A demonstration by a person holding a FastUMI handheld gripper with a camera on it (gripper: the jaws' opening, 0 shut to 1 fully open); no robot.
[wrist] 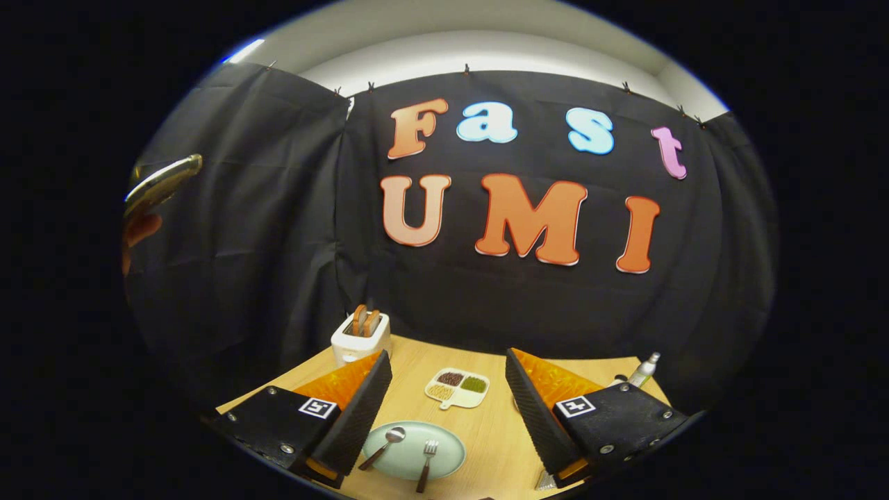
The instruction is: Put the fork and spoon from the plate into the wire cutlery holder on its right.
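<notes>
Your gripper (pixel 444 410) hovers with fingers spread wide, gripping nothing. The plate (pixel 444 455) lies between them, carrying the spoon (pixel 384 446) left of the fork (pixel 426 463).

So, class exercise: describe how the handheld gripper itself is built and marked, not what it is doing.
The gripper has two wedge-shaped fingers with ribbed inner faces, standing open. Each finger sits on a black block fixed with silver screws, carrying a square black-and-white marker. Translucent orange faceted pieces back the fingers.

spoon (pixel 384 445) and fork (pixel 426 464) side by side on pale green plate (pixel 448 444)
</notes>
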